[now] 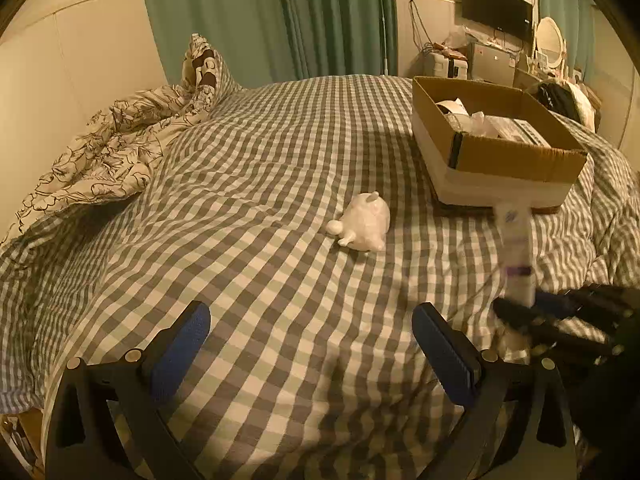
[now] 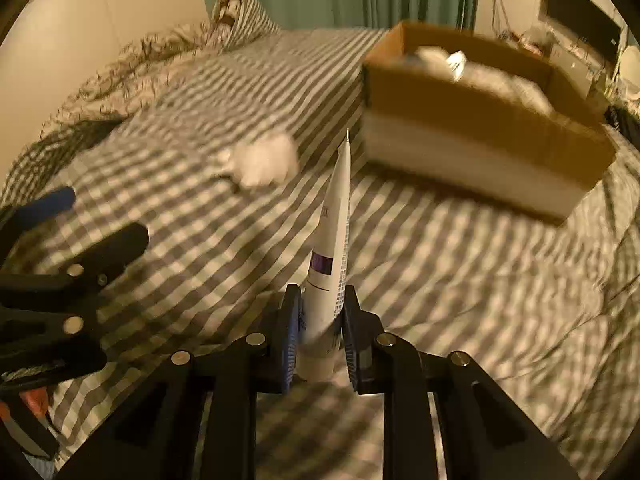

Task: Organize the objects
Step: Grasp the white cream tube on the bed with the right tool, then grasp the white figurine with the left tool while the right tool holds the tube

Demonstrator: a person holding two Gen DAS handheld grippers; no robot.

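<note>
My right gripper (image 2: 320,312) is shut on a white tube with a purple band (image 2: 330,248), held above the checked bed with its flat end pointing away. The tube (image 1: 516,252) and the right gripper (image 1: 560,316) also show at the right of the left wrist view, blurred. My left gripper (image 1: 312,340) is open and empty over the bed; it also shows at the left of the right wrist view (image 2: 60,248). A small white animal figurine (image 1: 362,222) lies on the bed ahead of it, blurred in the right wrist view (image 2: 264,158). An open cardboard box (image 1: 520,158) with several items stands at the far right, also in the right wrist view (image 2: 480,120).
A checked grey-and-white cover (image 1: 240,220) spreads over the bed. A crumpled floral quilt (image 1: 112,140) and a pillow (image 1: 204,64) lie at the far left by the wall. Green curtains (image 1: 280,20) hang behind. A cluttered desk with a monitor (image 1: 496,8) stands far right.
</note>
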